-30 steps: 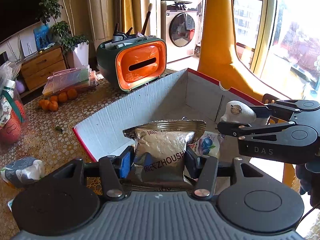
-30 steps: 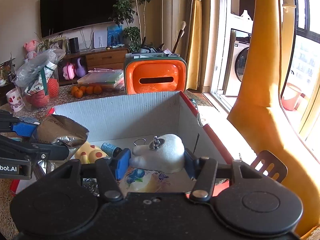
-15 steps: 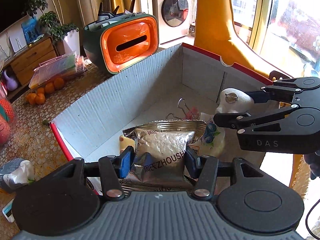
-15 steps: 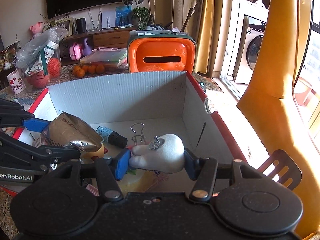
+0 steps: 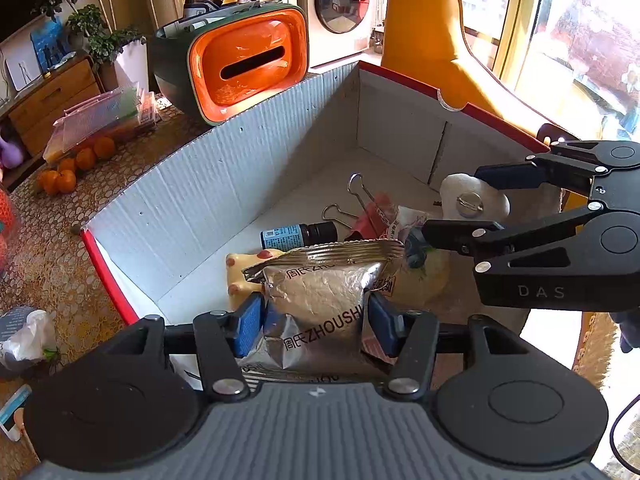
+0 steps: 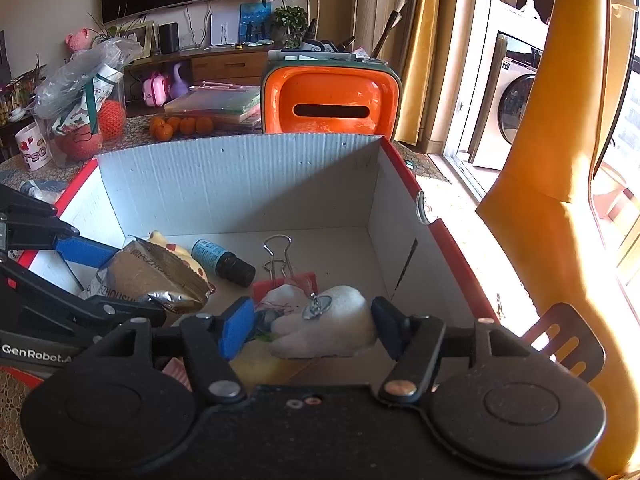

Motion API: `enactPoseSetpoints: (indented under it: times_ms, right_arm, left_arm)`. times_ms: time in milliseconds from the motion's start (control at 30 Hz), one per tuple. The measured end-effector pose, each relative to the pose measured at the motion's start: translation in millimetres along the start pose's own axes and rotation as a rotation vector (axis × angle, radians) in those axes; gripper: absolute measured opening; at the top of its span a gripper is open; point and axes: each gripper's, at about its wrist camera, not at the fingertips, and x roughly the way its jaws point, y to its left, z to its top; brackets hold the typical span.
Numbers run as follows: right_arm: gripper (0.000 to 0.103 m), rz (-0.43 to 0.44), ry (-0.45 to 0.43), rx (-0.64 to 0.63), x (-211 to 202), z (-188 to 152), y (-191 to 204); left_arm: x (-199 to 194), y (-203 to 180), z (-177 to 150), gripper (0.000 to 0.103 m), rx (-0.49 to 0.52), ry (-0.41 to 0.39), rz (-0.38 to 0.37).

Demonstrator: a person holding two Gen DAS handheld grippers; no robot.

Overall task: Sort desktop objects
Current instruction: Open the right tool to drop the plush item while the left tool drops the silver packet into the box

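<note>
Left claw (image 5: pixel 313 318): blue pads clamped on both sides of a foil snack packet (image 5: pixel 320 300), pointing forward and down. Right claw (image 6: pixel 314 330): fingers apart, white plush (image 6: pixel 326 326) between them touching only the right pad, clear gap at the left.
</note>
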Motion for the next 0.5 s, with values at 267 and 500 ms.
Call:
enactPoseSetpoints:
  times_ms: [267,500]
  right_arm:
    - [0.072,-0.004,-0.024,0.006,-13.2,0.7,2.2]
    - [0.075,0.019,-0.059,0.027,-33.4,3.2,8.2]
  left_arm:
    - [-16.2,4.9,-4.3,0.064,-0.030,-0.036,-0.010]
    - [-43.3,8.1,-8.9,0.064,-0.045,-0.094,-0.015]
